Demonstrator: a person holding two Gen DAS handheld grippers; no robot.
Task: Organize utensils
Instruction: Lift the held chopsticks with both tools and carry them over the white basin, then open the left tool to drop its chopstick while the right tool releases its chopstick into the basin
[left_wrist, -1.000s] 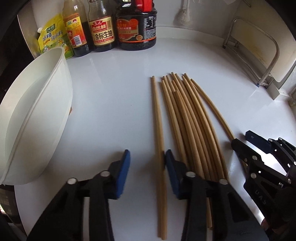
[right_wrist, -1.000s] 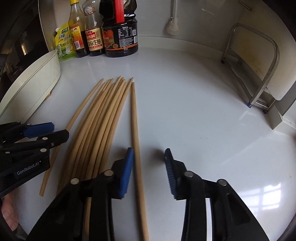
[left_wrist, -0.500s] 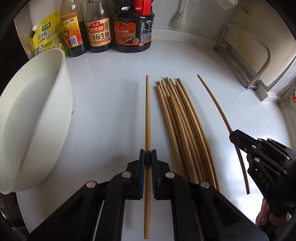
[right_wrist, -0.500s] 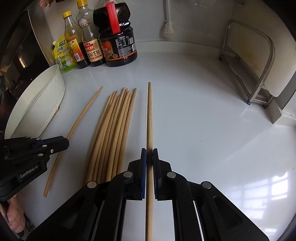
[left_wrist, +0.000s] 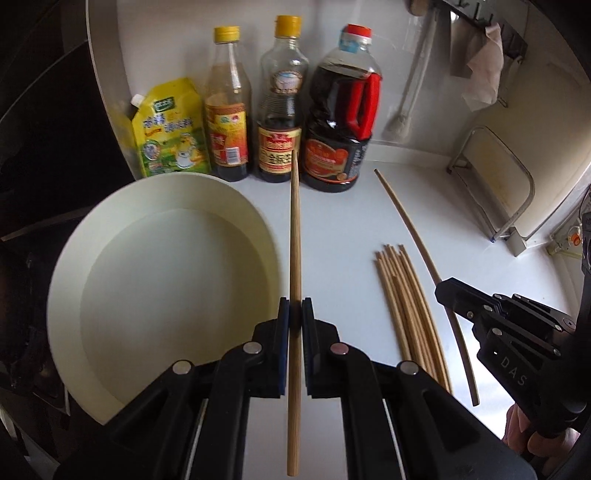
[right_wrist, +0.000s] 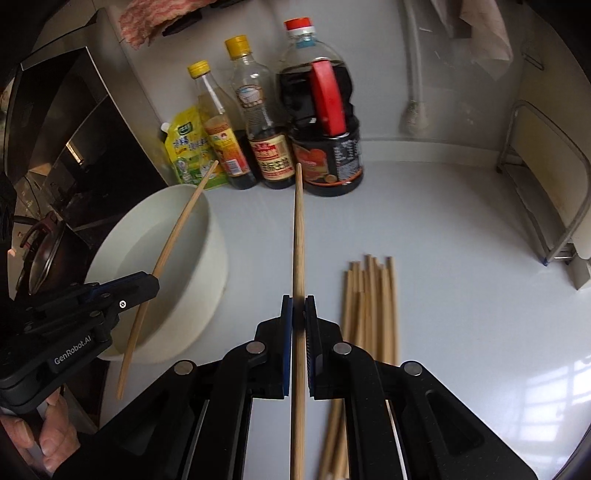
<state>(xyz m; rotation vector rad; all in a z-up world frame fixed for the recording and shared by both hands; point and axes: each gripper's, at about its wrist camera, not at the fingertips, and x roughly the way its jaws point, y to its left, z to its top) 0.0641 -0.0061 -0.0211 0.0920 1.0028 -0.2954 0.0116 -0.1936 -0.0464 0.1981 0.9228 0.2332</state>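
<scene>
My left gripper (left_wrist: 295, 312) is shut on one wooden chopstick (left_wrist: 294, 236) and holds it lifted beside the right rim of the white basin (left_wrist: 166, 280). In the right wrist view the left gripper (right_wrist: 147, 282) with its chopstick (right_wrist: 173, 236) hangs over the basin (right_wrist: 207, 266). My right gripper (right_wrist: 298, 310) is shut on another chopstick (right_wrist: 298, 229), raised above the counter; it also shows in the left wrist view (left_wrist: 448, 291) with its chopstick (left_wrist: 410, 229). A bundle of several chopsticks (left_wrist: 406, 306) lies on the white counter, also seen in the right wrist view (right_wrist: 369, 302).
Three sauce bottles (left_wrist: 280, 107) and a yellow pouch (left_wrist: 166, 129) stand against the back wall. A metal rack (left_wrist: 495, 188) stands at the right. A brush (left_wrist: 399, 125) hangs on the wall. A stove with a pot (right_wrist: 40, 251) is left of the basin.
Both grippers closed on one chopstick each, lifted them off the counter and moved left toward the basin. The bundle stayed on the counter.
</scene>
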